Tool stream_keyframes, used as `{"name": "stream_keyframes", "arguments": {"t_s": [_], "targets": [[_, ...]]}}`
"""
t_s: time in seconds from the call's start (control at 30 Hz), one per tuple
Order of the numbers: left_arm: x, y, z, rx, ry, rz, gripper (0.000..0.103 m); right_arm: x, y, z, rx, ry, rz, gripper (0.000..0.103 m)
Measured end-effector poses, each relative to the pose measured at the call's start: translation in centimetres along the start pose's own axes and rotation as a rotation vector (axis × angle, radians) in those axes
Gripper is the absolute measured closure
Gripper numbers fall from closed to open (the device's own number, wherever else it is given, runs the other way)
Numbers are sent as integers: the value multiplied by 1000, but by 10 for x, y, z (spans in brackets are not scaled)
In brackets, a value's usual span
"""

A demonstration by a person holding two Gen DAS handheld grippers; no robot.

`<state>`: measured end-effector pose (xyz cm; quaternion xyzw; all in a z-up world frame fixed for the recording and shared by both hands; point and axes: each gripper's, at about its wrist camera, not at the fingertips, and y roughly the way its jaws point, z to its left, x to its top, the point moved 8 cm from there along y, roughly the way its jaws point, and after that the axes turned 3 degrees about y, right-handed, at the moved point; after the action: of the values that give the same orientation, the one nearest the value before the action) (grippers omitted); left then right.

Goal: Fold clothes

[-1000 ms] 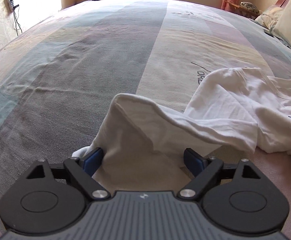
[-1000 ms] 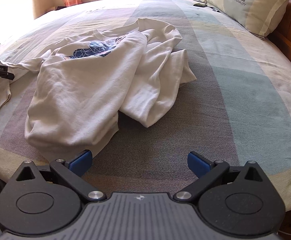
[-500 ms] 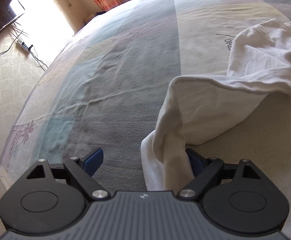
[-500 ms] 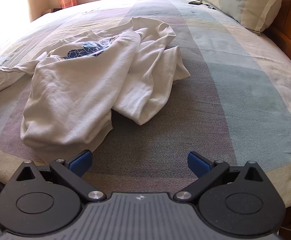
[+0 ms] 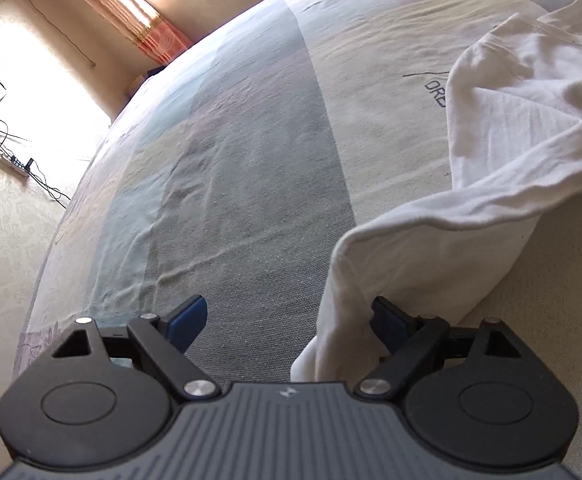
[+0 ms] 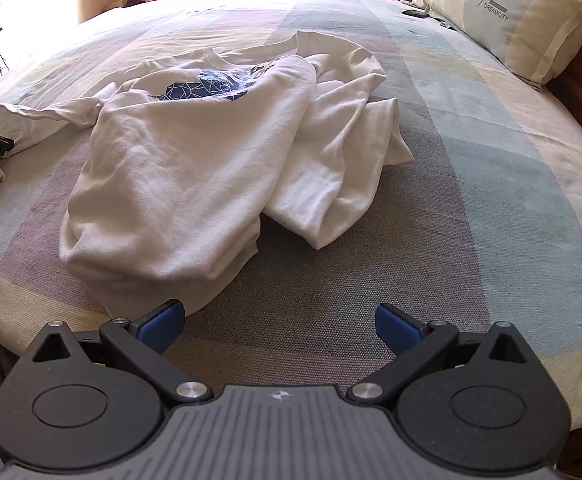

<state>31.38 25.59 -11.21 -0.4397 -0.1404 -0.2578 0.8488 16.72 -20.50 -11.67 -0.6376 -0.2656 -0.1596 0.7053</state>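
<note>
1. The left gripper [image 5: 287, 318] is spread wide, and a white sleeve [image 5: 431, 252] hangs loose against its right finger.
2. The right gripper [image 6: 278, 322] is spread wide too, with nothing in it.
3. The white sweatshirt [image 6: 195, 160] lies crumpled on the striped bed [image 6: 491, 184].
4. A pillow [image 6: 511, 16] sits far back.

Both wrist views overlook the bed [image 6: 491, 208], sharing sweatshirt [image 6: 195, 152].

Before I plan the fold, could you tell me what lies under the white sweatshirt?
The white sweatshirt lies crumpled on the striped bedspread, which shows all around it. Its own folded layers are stacked beneath the top one. Whether anything else hides under the heap cannot be seen.
</note>
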Motion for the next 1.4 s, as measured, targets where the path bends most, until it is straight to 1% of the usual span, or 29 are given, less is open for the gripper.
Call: {"name": "stream_keyframes", "arguments": {"t_s": [0.1,0.13,0.33,0.43,0.53,0.57,0.67,0.8,0.87,0.9,1.0,1.07,1.17,1.27,1.3,1.4], "targets": [[2,1,21,120,-43,-15,17,1,3,-2,-13,6,5,0],[3,0,28,146,-66,-21,19,1,4,-3,-14,11,7,0],[17,-3,72,266,-163,-78,19,1,10,-1,-18,2,13,0],[35,-7,88,318,-152,-118,19,1,14,0,-17,-1,24,0],[51,-16,99,383,-129,-176,18,1,16,0,-24,-2,29,0],[53,-18,101,392,-118,-183,18,1,17,0,-26,-1,30,0],[48,-9,103,371,-96,-151,18,2,18,-1,-31,4,32,0],[12,25,100,311,-96,-20,18,3,20,0,-38,2,35,0],[-10,37,105,317,-110,41,18,3,21,0,-40,-3,35,0],[-17,40,111,324,-126,57,18,4,21,1,-41,-7,35,0],[-27,41,134,324,-207,67,18,6,22,1,-44,-10,34,0],[-26,38,150,325,-256,49,18,7,24,2,-45,-7,34,0],[-17,30,169,378,-278,15,18,8,26,3,-49,-2,36,0],[-11,20,182,451,-270,-18,18,9,25,6,-61,-12,34,0],[-10,18,185,460,-268,-24,18,10,25,6,-64,-16,34,0],[-18,28,185,410,-261,18,18,11,26,8,-70,-20,36,0]]}}
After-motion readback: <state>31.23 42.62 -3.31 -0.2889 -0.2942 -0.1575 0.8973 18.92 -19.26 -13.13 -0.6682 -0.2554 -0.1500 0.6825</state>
